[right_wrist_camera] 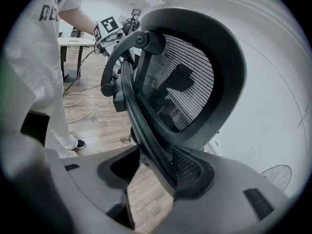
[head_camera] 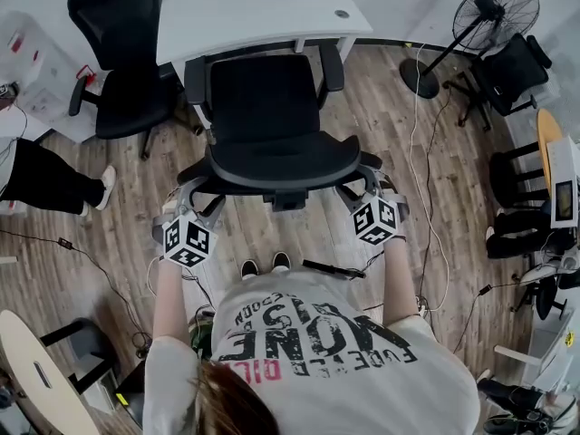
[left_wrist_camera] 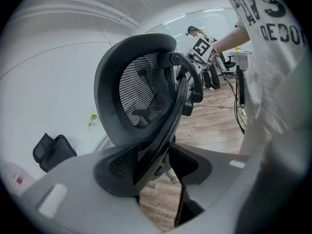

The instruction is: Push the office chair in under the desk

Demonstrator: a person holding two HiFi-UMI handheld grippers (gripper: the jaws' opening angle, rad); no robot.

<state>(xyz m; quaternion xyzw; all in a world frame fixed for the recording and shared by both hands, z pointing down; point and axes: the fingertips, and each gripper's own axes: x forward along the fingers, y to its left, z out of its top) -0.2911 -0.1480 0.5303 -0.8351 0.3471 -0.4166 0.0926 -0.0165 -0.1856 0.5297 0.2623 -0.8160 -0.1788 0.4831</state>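
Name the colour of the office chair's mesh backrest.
Black. The office chair shows its mesh best in the right gripper view.

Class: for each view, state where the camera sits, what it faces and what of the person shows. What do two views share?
Head view: head-mounted, steeply down at office chair and desk; shirt, forearms, left tool, right tool.
Left gripper view: on left tool, across the mesh back rightward; shirt, right tool.
Right gripper view: on right tool, across it leftward; shirt, shoe, left tool.
Shared: both gripper views show the mesh back.
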